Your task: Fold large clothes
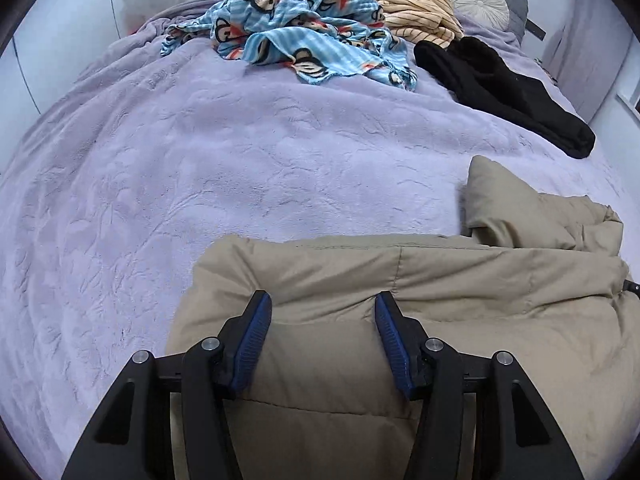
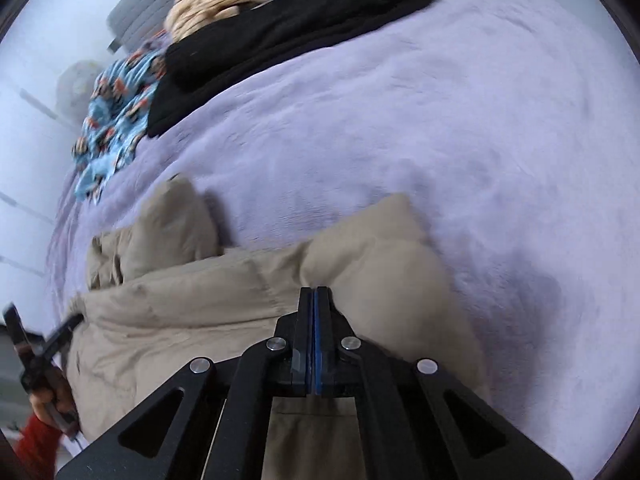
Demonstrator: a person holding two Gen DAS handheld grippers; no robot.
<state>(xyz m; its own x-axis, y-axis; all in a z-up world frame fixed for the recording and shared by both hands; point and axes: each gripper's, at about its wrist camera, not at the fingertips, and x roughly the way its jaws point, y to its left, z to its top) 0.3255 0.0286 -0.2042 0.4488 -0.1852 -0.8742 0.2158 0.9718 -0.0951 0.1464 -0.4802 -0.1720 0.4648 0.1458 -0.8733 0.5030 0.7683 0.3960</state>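
To fold this tan padded jacket [image 1: 400,320] well, I should keep the layers squared and flatten the puffy fill before carrying an edge across, since it springs back. My left tongs [image 1: 323,312] stand apart, hovering over the jacket, which fills the lower centre and lower right of that view on the lilac bed [image 1: 200,160]. My right tongs [image 2: 315,300] are pressed together at bottom centre with the jacket [image 2: 200,300] under and beyond them, though in that blurred view I cannot tell whether any fabric is pinched.
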